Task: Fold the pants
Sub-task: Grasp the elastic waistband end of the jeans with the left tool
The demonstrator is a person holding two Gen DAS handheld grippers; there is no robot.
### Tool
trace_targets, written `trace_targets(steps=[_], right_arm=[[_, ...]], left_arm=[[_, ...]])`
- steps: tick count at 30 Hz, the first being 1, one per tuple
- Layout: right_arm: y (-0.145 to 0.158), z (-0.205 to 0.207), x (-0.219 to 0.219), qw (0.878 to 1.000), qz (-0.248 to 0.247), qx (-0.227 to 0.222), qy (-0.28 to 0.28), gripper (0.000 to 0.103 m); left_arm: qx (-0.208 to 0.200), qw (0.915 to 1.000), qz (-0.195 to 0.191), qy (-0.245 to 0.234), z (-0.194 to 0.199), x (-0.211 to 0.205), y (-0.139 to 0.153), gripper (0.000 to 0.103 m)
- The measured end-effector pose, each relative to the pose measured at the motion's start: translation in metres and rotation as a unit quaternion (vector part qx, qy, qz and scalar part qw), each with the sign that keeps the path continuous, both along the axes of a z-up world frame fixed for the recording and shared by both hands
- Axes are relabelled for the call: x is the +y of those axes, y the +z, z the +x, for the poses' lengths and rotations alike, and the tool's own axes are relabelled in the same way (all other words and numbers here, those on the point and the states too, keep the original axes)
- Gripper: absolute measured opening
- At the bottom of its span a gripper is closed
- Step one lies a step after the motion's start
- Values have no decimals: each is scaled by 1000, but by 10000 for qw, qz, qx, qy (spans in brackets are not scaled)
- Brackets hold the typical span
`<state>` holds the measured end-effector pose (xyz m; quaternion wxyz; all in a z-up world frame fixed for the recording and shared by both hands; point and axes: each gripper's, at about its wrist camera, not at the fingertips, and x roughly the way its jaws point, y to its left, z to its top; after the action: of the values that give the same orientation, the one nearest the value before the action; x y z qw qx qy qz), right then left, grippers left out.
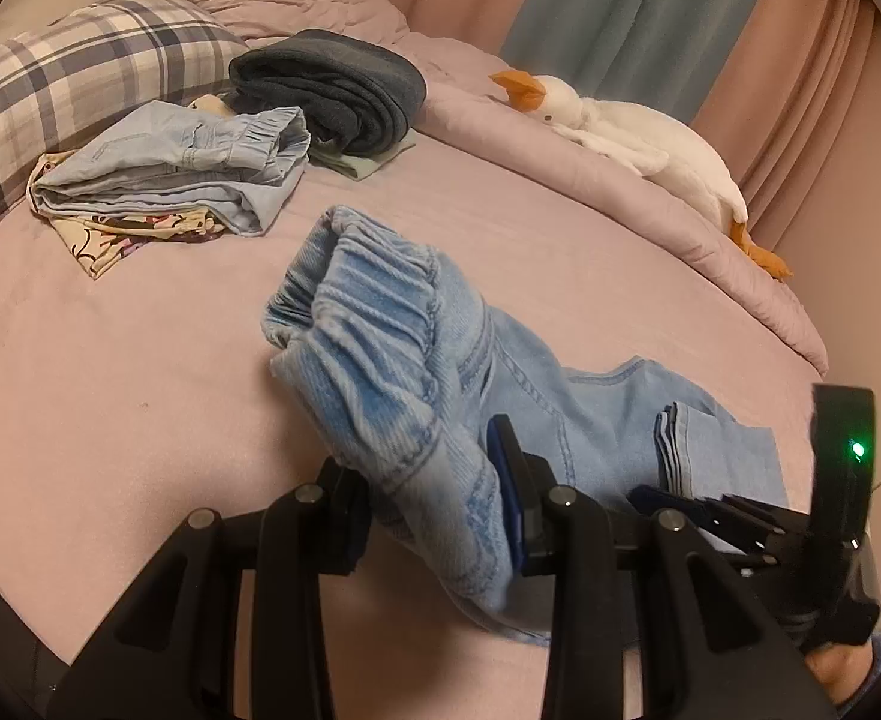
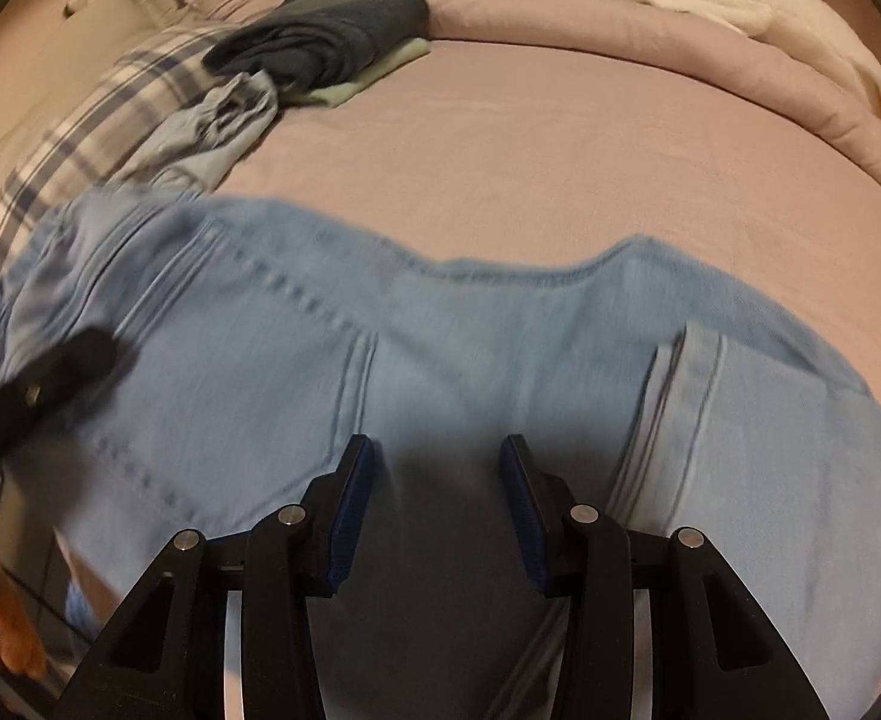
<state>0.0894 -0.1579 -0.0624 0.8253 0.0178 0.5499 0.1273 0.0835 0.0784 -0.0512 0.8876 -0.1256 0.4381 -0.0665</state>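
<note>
Light blue denim pants (image 1: 416, 360) lie on the pink bed sheet (image 1: 110, 360), folded along their length. My left gripper (image 1: 434, 498) is shut on the pants near the gathered elastic waistband, with cloth bunched between its fingers. In the right wrist view the pants (image 2: 440, 348) spread wide and blurred across the frame. My right gripper (image 2: 437, 504) is open just above the denim, with nothing between its fingers. It also shows at the right edge of the left wrist view (image 1: 704, 510), near the leg hems. The left gripper shows at the left of the right wrist view (image 2: 44, 384).
At the back left lie folded light jeans (image 1: 182, 168) on a patterned cloth, a dark grey folded garment (image 1: 332, 90) and a plaid pillow (image 1: 80, 72). A white goose plush (image 1: 632, 138) lies on the bunched pink duvet (image 1: 710, 252) at the right. Curtains hang behind.
</note>
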Motion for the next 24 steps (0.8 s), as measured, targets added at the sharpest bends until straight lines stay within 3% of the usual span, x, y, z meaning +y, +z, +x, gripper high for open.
trace_targets(steps=[7,10,24], right_arm=[[3,-20,5,9996,87,232,144,49],[1,-26,14,9993,-179,20,328,50],[1,-32,15,9995,-72,30,312,50]], left_arm=[[-3,10000,48,-56,1,-4,2,34],[-31,10000,62,-67,0,-6,5,34],[-95,9997,198,-124,-5,-16,14,34]])
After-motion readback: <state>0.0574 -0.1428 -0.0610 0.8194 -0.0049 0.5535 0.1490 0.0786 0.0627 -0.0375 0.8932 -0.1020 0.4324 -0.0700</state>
